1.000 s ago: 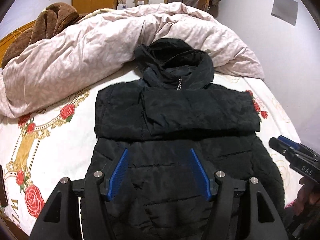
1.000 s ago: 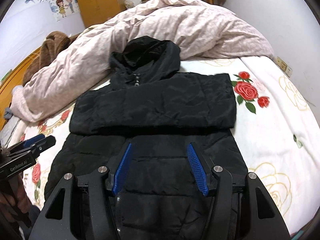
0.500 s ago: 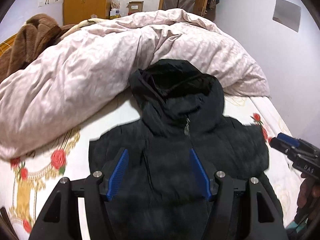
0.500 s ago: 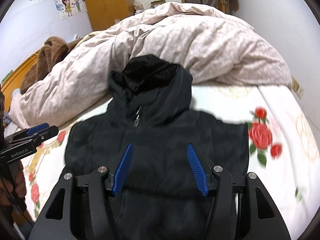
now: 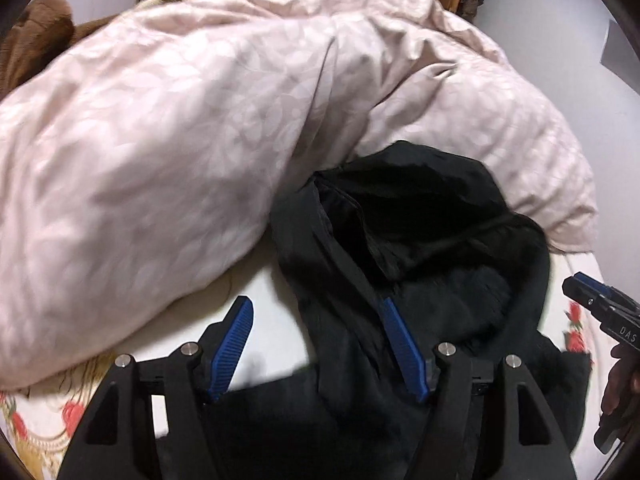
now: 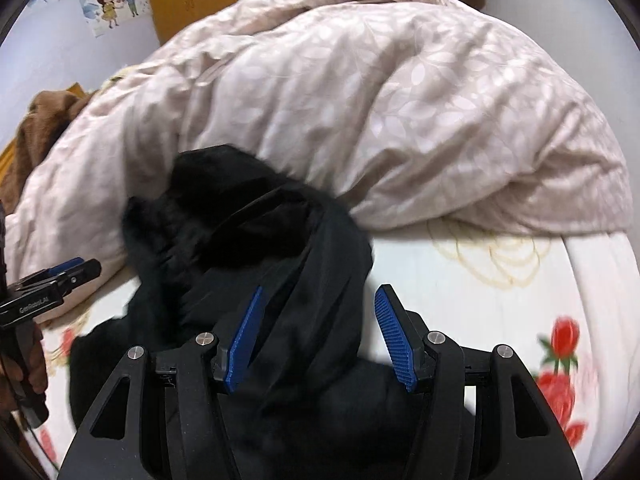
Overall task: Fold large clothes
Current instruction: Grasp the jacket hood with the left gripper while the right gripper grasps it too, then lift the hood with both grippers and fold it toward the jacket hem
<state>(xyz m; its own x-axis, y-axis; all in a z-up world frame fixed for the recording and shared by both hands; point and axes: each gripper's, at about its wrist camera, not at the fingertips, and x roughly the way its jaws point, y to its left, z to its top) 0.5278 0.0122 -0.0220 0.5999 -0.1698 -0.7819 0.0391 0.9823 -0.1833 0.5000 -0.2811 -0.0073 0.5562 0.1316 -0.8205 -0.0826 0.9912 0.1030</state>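
Both grippers (left (image 5: pixel 316 344), right (image 6: pixel 318 334)) have advanced to the black jacket's hood (image 5: pixel 432 232), jaws open, holding nothing.

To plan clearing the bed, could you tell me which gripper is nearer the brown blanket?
Left. The left gripper sits at the black jacket's hood on the side of the brown blanket; the right gripper is farther across the jacket.
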